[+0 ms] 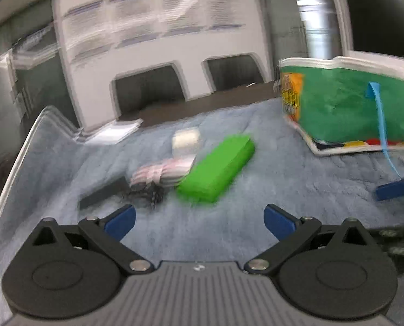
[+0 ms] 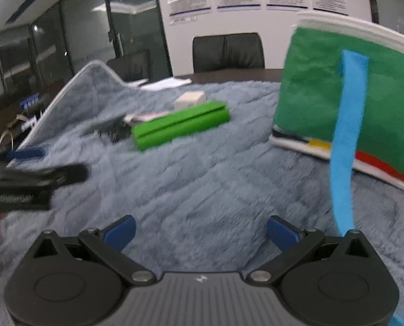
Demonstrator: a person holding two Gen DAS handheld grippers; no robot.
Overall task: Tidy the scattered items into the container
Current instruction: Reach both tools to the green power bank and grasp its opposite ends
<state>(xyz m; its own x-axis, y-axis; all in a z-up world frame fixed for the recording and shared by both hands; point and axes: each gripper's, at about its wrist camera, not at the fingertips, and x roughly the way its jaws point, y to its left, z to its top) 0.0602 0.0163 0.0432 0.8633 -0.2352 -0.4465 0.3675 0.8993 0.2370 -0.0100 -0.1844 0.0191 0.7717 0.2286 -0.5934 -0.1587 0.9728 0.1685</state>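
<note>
Left wrist view: the left hand-held gripper [image 1: 199, 221] gapes wide and empty over a blue fleece blanket [image 1: 256, 190]. Ahead lie a green box [image 1: 217, 168], a white block [image 1: 186, 141] and a pink bundle [image 1: 162, 174]; the green bag [image 1: 337, 106] stands right, its orange label blurred unreadable. The right hand-held gripper [image 2: 200, 233] is equally wide, empty, near the bag's blue strap [image 2: 347, 141].

Both grippers — left gripper [image 1: 199, 221], right gripper [image 2: 200, 233] — have blue fingertips, black linkages, silver pivot screws, ribbed grey bodies.

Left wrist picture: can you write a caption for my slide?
Open left gripper hovers over a blue fluffy blanket, facing a green box and a green bag.
</note>
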